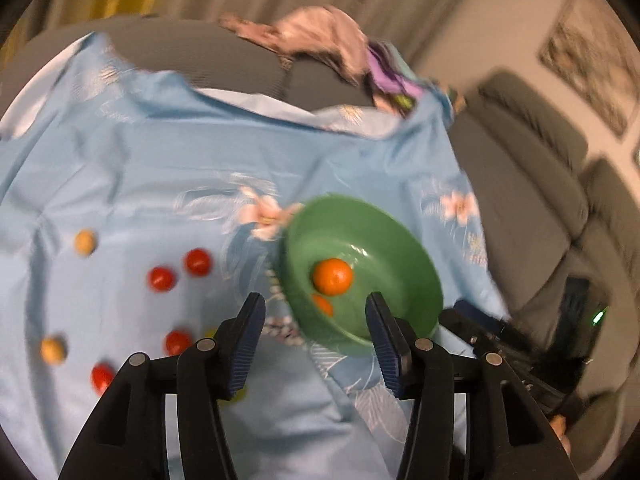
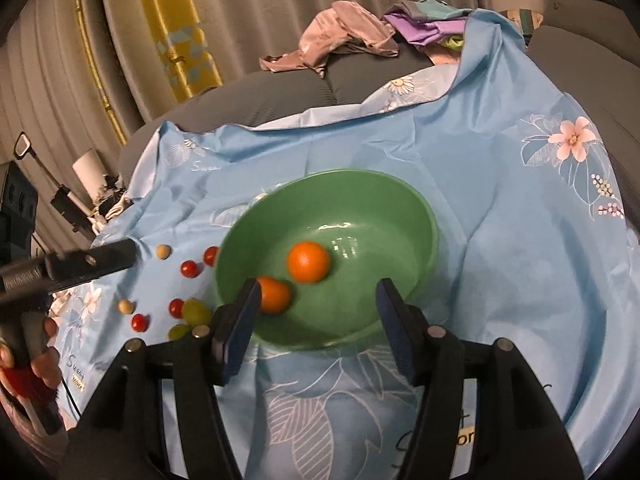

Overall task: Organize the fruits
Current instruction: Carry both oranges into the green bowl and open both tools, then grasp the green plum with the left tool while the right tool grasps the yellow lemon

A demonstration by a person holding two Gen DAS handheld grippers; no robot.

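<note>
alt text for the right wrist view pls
A green bowl holding two oranges sits on a blue floral cloth, framed by the open right gripper. Left of the bowl lie cherry tomatoes, green grapes and two small tan fruits; the left gripper reaches in from the left.

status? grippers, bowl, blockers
Left gripper and right gripper open, empty. Two oranges in green bowl; tomatoes, grapes outside on cloth. No blockers.
</note>
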